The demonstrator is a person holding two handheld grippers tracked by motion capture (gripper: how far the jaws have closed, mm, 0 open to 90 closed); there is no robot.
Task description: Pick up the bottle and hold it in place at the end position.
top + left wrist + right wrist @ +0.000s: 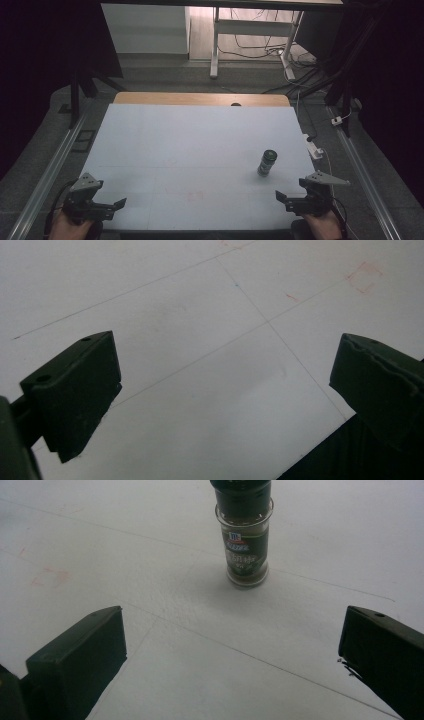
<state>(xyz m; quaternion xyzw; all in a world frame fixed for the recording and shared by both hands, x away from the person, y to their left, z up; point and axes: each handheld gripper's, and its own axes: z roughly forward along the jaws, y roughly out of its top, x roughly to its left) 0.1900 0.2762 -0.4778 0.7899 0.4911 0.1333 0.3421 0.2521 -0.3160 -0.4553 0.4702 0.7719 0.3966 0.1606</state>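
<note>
white table (165,145): one spice jar (267,162) (upright), two tools, left tool (116,205) and right tool (280,197), both released.

Only readable mark: red McCormick "Mc" logo on the label of the spice jar (244,535), top of the label, seen in the right gripper view. Print beneath it too blurred to read. Jar stands at about 4 o'clock on the table (165,145). No other legible text.
</note>
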